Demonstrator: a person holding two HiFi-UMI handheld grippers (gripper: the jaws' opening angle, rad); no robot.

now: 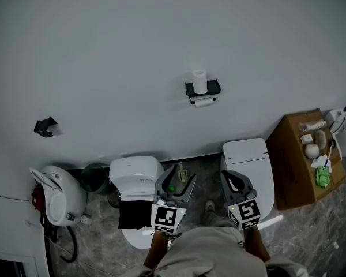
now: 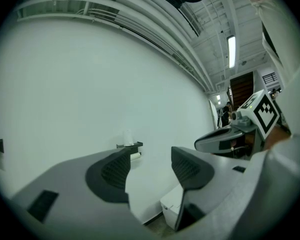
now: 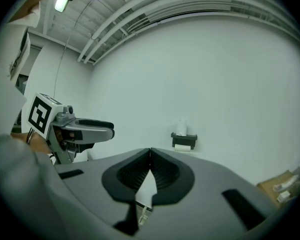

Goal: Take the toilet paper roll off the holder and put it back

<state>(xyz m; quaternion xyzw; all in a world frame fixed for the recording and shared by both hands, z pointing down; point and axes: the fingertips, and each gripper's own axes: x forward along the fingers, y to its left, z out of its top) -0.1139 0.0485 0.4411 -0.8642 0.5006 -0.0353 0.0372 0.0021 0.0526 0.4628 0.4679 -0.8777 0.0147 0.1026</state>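
Observation:
A black holder (image 1: 202, 90) hangs on the white wall. One toilet paper roll (image 1: 200, 80) stands upright on top of it and a second roll (image 1: 205, 102) hangs beneath. Both grippers are low and well short of the wall, far from the holder. My left gripper (image 1: 181, 176) is open with nothing between its jaws. My right gripper (image 1: 226, 176) is shut and holds nothing. The left gripper view shows the holder (image 2: 130, 145) far off beyond my open left gripper (image 2: 150, 168). In the right gripper view the holder (image 3: 184, 138) sits above my shut right gripper (image 3: 149, 160).
Two white toilets (image 1: 135, 178) (image 1: 249, 161) stand against the wall below the holder. A cardboard box (image 1: 294, 160) with small items on top is at the right. A black bracket (image 1: 45, 126) is on the wall at left, above a white fixture (image 1: 57, 196) and a dark bin (image 1: 94, 178).

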